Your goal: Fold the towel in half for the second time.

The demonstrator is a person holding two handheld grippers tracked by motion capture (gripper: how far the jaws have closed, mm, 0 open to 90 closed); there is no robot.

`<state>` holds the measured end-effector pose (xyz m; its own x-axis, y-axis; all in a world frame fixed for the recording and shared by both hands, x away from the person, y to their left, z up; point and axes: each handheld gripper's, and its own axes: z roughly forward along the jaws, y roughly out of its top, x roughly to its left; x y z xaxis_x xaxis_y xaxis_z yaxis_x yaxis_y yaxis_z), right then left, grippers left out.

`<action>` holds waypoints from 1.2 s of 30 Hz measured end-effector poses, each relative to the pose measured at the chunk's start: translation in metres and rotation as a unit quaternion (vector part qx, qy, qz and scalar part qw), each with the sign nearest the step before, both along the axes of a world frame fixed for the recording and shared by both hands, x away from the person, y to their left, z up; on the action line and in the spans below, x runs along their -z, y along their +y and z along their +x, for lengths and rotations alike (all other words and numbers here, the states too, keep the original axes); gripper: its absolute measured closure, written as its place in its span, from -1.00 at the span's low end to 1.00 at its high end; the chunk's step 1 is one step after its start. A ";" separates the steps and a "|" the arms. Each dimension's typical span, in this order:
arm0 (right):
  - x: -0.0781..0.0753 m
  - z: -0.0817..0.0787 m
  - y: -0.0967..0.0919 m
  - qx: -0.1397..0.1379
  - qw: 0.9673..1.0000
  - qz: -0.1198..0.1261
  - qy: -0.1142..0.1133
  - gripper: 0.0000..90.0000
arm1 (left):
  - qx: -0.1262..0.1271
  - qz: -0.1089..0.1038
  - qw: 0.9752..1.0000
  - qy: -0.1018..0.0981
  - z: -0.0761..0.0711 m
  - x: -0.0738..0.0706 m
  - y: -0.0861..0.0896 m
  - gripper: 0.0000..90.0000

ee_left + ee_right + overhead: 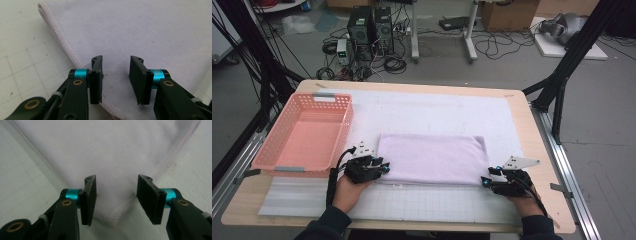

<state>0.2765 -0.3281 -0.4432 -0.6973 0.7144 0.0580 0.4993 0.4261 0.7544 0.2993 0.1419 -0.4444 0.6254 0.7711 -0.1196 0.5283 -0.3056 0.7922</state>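
The left hand-held gripper [384, 167] sits low and left of centre in the high view, at the near left corner of the folded towel [432, 159]; in its own view its jaws stand apart over the hemmed corner, with the cloth [140, 32] beneath and between them but not pinched. The right hand-held gripper [484, 183], low and right of centre, is likewise released: its own view shows the towel's other near corner [117, 157] pointing into the gap between two parted jaws, neither pad pressing on it. The towel lies flat in the middle of the frame as a long lavender rectangle (already doubled over, to judge by the layered edges) on a white gridded mat [422, 202] that covers the tabletop [557, 200]. A pink basket [264, 157] stands empty at the left, just beside the towel's short end. By my reading at least one fold is done; gripping both corners, any further folding and perhaps moving it to the basket remain.
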 end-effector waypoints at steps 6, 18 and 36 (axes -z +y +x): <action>-0.010 -0.006 -0.014 0.017 0.998 0.049 -0.028 -0.10 | 0.015 -0.033 0.999 -0.029 -0.003 -0.006 0.008 0.10; -0.024 -0.012 -0.021 0.090 0.989 0.051 -0.104 -0.49 | -0.012 -0.100 0.990 -0.095 -0.002 -0.019 0.020 -0.57; -0.023 -0.008 -0.023 0.114 0.987 0.042 -0.104 -0.56 | -0.011 -0.114 0.987 -0.114 -0.003 -0.020 0.023 -0.57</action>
<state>0.2683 -0.3512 -0.4207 -0.5221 0.8529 -0.0045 0.4055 0.2529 0.8784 0.2964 0.1651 -0.4240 0.6400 0.7535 -0.1500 0.3335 -0.0966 0.9378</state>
